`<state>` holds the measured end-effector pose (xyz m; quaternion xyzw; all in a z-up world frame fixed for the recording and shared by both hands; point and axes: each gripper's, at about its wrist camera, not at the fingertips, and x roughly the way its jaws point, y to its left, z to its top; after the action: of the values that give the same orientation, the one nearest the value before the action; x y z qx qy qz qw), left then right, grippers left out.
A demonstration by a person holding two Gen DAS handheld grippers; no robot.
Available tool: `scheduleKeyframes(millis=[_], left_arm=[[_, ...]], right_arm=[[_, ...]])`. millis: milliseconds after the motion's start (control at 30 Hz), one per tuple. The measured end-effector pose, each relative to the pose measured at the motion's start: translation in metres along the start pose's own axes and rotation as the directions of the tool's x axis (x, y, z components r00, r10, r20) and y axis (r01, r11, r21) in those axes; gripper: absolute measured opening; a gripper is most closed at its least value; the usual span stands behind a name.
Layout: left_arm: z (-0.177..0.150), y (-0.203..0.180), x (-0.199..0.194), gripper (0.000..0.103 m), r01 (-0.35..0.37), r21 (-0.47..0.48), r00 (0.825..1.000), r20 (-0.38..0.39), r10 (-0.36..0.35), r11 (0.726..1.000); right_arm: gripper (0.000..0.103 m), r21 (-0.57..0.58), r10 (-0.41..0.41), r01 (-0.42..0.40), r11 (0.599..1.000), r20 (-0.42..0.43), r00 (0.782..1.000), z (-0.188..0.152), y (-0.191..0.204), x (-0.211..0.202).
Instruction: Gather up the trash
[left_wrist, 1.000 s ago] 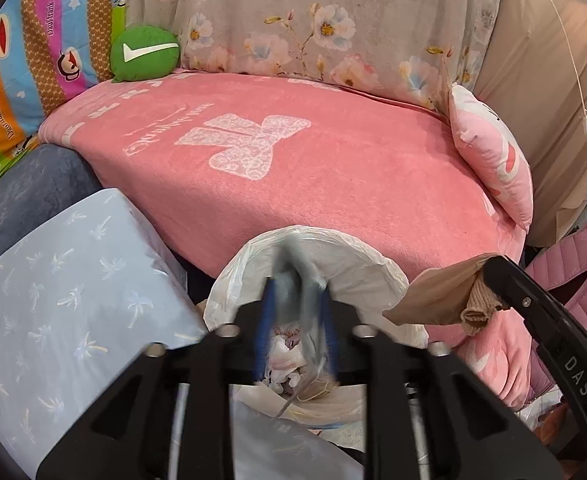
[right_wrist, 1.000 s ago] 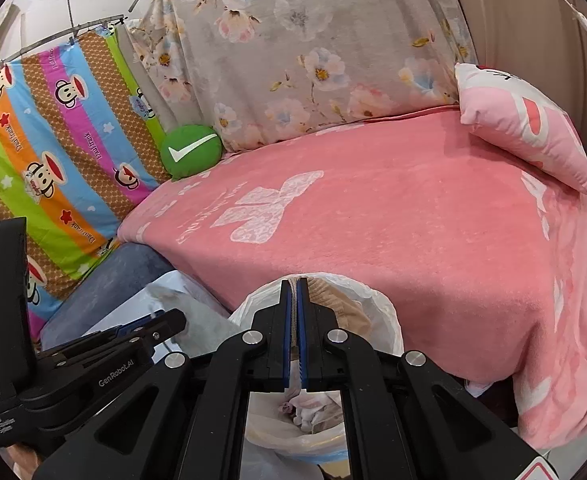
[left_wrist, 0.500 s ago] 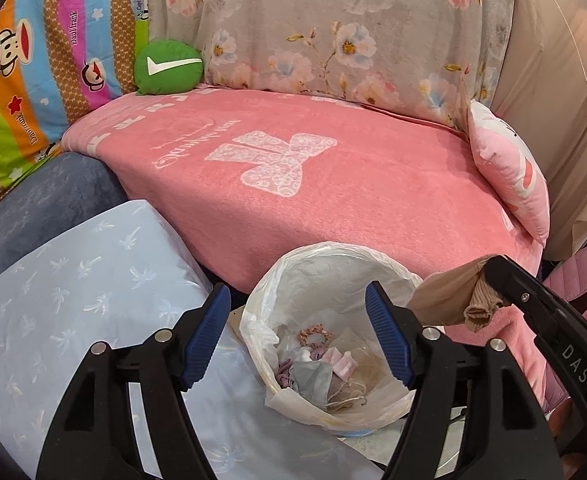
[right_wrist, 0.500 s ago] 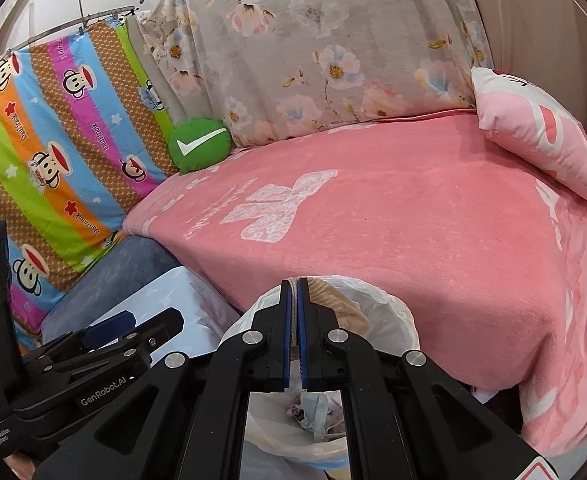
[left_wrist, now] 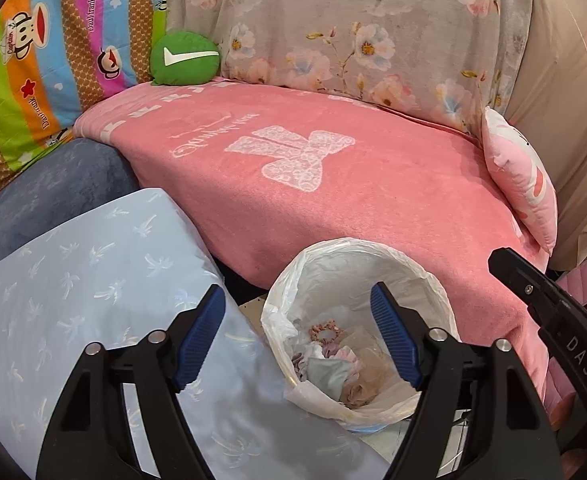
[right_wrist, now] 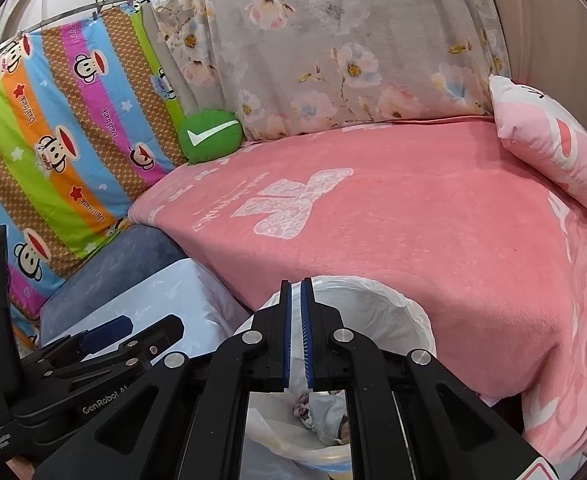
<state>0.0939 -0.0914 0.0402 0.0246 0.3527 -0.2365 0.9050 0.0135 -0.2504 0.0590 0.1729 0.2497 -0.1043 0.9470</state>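
A round trash bin, lined with a thin, crinkled white plastic bag, is standing on the floor just beside the edge of the bed, and soft trash such as a pink ruffled scrunchie and crumpled cloth pieces is lying inside it. The bed is wearing a fuzzy pink blanket with a white bow pattern, and a smooth light blue pillow is sitting to the left of the bin. The left gripper is hovering over the bin with its ribbed blue pads wide apart and holding nothing, while the right gripper is pointing above the bin rim with its pads nearly together, a thin gap between them, and empty.
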Motion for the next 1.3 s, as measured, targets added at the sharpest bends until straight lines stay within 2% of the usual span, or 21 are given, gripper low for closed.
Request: scheduleKeyframes(millis=[67, 133, 233, 367, 667, 800, 1167, 1267, 1300], left_arm=[[-0.001, 0.002, -0.001, 0.076, -0.004, -0.005, 1.000, 0.002, 0.004, 1.000], [-0.002, 0.005, -0.002, 0.077, -0.013, -0.008, 1.000, 0.002, 0.013, 1.000], [-0.005, 0.008, -0.004, 0.080, -0.026, -0.011, 1.000, 0.004, 0.026, 1.000], [-0.012, 0.012, -0.008, 0.088, -0.060, -0.014, 0.998, 0.015, 0.060, 0.998], [-0.034, 0.023, -0.015, 0.094, -0.117, -0.031, 0.993, -0.018, 0.116, 0.993], [-0.045, 0.023, -0.018, 0.094, -0.151, -0.026, 0.988, -0.030, 0.150, 0.988], [-0.069, 0.023, -0.020, 0.094, -0.177, -0.033, 0.982, -0.072, 0.175, 0.984], [-0.072, 0.021, -0.020, 0.094, -0.178, -0.035, 0.981, -0.081, 0.175, 0.983], [-0.074, 0.020, -0.020, 0.094, -0.180, -0.032, 0.981, -0.083, 0.177, 0.983]], right_arm=[[0.026, 0.000, -0.001, 0.001, 1.000, -0.003, 1.000, 0.000, 0.001, 0.000], [0.036, -0.004, -0.001, 0.001, 1.000, -0.007, 1.000, -0.002, 0.002, 0.000], [0.040, -0.018, -0.007, 0.007, 1.000, -0.025, 1.000, -0.004, 0.002, 0.001], [0.052, -0.034, -0.031, 0.030, 0.999, -0.044, 0.999, -0.011, 0.004, -0.003], [0.074, -0.097, -0.106, 0.100, 0.990, -0.058, 0.993, -0.032, 0.007, -0.018], [0.079, -0.155, -0.161, 0.151, 0.976, -0.052, 0.986, -0.045, 0.011, -0.025], [0.087, -0.172, -0.207, 0.189, 0.967, -0.088, 0.974, -0.071, 0.002, -0.031], [0.097, -0.167, -0.205, 0.186, 0.968, -0.102, 0.973, -0.078, 0.000, -0.031], [0.097, -0.172, -0.207, 0.188, 0.967, -0.100, 0.973, -0.081, -0.001, -0.032]])
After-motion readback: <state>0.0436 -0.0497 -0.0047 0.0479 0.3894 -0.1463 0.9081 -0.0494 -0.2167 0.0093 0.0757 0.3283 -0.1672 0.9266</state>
